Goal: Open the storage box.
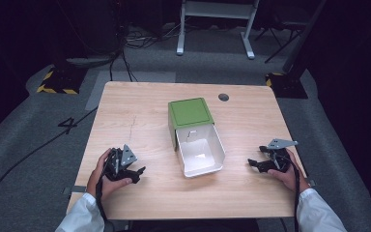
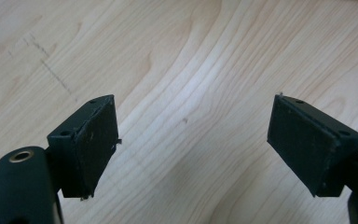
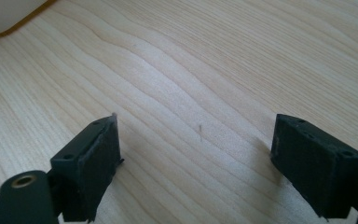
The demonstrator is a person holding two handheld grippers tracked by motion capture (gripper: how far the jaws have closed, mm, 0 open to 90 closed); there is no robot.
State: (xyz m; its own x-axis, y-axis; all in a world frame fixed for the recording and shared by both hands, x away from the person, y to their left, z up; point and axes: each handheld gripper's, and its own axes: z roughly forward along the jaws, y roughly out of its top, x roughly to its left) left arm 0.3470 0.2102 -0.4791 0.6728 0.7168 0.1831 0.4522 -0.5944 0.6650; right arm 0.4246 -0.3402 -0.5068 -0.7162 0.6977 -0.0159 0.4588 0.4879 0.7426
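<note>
High view: the box [image 1: 195, 137], its white drawer [image 1: 200, 154] pulled out, is seen between the left gripper [image 1: 134, 172] and right gripper [image 1: 254, 163], well apart from both.

Left gripper view: 2 jaws are held wide apart, empty, over the table [image 2: 191, 70].

Right gripper view: jaws likewise spread, nothing held; the drawer's corner [image 3: 4, 14] lies far ahead-left. A one-sided push would likely skew the drawer or slide the box.

High view overlooks whole table [image 1: 140, 101]; both gripper views close, facing down onto same tabletop.

Green-topped white box [image 1: 196, 137] on pale wood-grain table [image 1: 125, 111].
</note>
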